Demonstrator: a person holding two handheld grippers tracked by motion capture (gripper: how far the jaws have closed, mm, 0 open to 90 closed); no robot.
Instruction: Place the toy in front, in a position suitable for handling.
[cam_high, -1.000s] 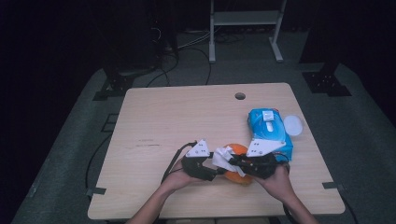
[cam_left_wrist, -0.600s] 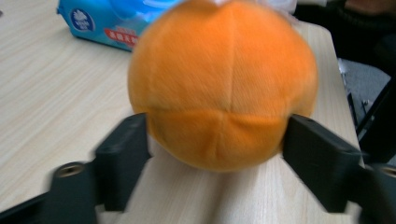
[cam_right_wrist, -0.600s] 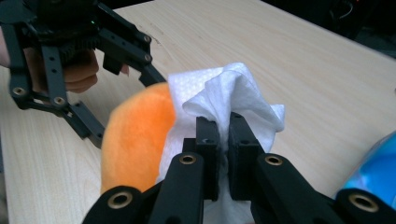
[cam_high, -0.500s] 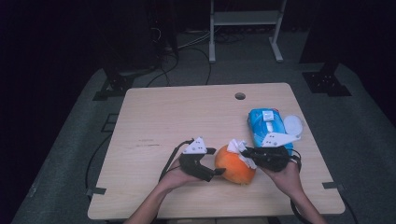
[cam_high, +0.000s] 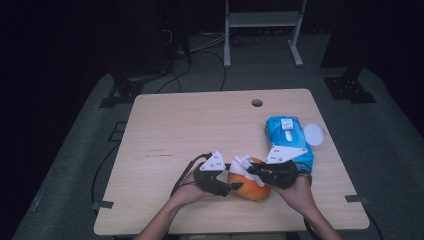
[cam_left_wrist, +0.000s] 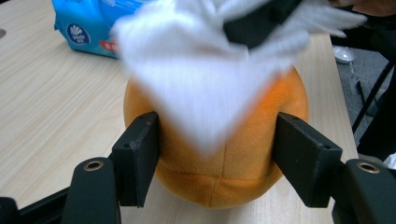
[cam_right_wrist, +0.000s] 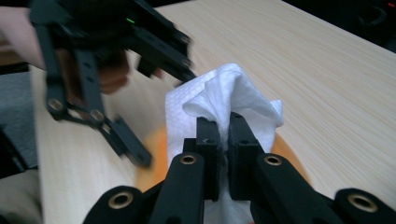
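An orange plush ball (cam_high: 254, 189) rests on the wooden table (cam_high: 200, 130) near its front edge. My left gripper (cam_high: 234, 186) comes at it from the left. Its jaws have just been closing, and its pads (cam_left_wrist: 140, 158) now press on the ball (cam_left_wrist: 224, 177) from both sides. My right gripper (cam_high: 250, 169) reaches in from the right, shut on a crumpled white wipe (cam_high: 241, 164) that lies on top of the ball. In the right gripper view the jaws (cam_right_wrist: 223, 126) pinch the wipe (cam_right_wrist: 219, 88) above the ball (cam_right_wrist: 152, 140).
A blue pack of wipes (cam_high: 286, 135) lies just behind the right hand, with a white round lid (cam_high: 313, 133) beside it. A cable hole (cam_high: 257, 103) sits near the table's far edge. A metal stand (cam_high: 260, 30) and cables are on the floor beyond.
My right gripper swung right towards the blue pack, then came back left with the wipe onto the ball. My left gripper stayed at the ball's left side.
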